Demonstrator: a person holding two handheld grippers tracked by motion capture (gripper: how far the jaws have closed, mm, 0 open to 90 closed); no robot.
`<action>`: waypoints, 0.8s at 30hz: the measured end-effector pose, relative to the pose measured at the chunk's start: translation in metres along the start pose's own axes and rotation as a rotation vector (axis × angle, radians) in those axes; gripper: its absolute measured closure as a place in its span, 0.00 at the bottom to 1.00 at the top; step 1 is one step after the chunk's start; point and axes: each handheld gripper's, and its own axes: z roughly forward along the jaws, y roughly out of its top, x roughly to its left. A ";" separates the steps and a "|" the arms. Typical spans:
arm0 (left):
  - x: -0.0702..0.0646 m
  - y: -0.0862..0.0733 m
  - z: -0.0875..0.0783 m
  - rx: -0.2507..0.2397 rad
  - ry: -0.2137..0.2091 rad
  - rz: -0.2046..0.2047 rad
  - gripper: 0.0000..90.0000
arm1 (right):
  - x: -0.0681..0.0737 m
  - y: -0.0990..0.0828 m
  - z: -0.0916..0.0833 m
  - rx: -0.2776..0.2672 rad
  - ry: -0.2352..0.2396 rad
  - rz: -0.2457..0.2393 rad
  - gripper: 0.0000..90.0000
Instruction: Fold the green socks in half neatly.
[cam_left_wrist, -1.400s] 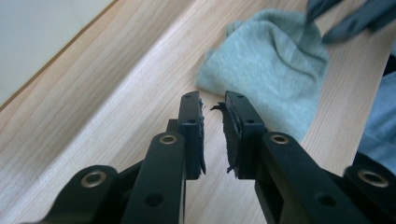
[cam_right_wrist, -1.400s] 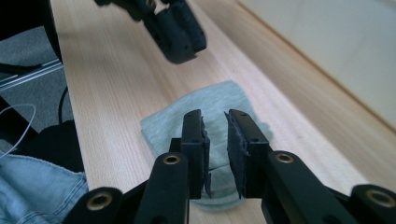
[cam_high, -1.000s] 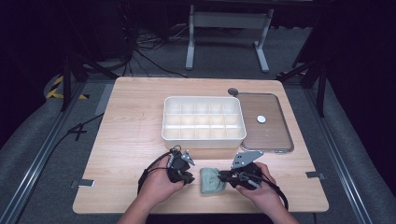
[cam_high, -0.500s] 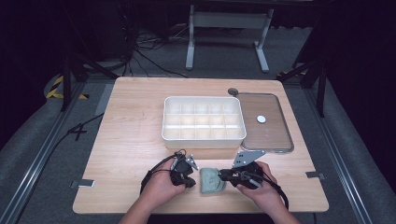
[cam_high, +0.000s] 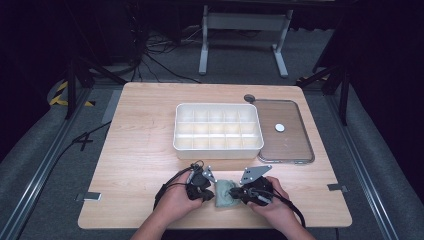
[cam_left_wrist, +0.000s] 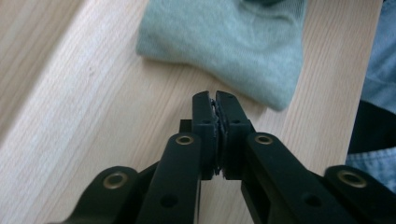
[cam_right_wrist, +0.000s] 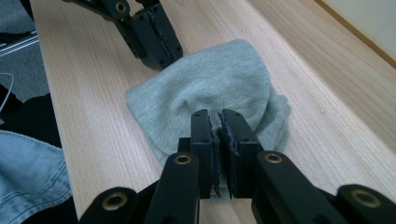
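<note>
**Operator A:** Overview first. The table spans the middle of the high view, with the white compartment tray at centre frame and the clear lid flat just right of it. The work sits at lower centre: a pale green cloth, bunched, near the table's front edge, between my two grippers.

**Operator B:** Jaw states?

**Operator A:** In the left gripper view the left gripper has its jaws pressed together with nothing between them, tips just short of the cloth, which fills the upper centre of that frame. In the right gripper view the right gripper has its jaws nearly together, over the cloth. I cannot tell whether a fold is caught between them; a slim gap shows at the tips.

**Operator B:** Procedure for the step?

**Operator A:** I judge this to be the start of a fold or regrasp. Recommended:
1. Spread the left jaws before advancing, since closed tips would only push the cloth.
2. Take the near edge, not the bunched centre.
3. Keep the tips low, flat to the wood.
4. Confirm the right grip before pulling.

**Operator B:** Risk?

**Operator A:** The cloth slides off the front edge, at the right of the left gripper view.
</note>
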 end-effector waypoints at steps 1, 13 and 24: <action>0.000 0.000 0.000 0.000 0.000 0.000 0.94 | 0.000 0.000 0.000 0.000 0.000 0.000 0.93; -0.010 0.008 -0.003 -0.129 0.025 0.118 0.90 | 0.001 0.000 0.003 0.004 -0.003 -0.006 0.94; -0.016 0.012 -0.002 -0.181 0.044 0.166 0.84 | 0.003 0.001 0.005 -0.001 0.000 0.003 0.95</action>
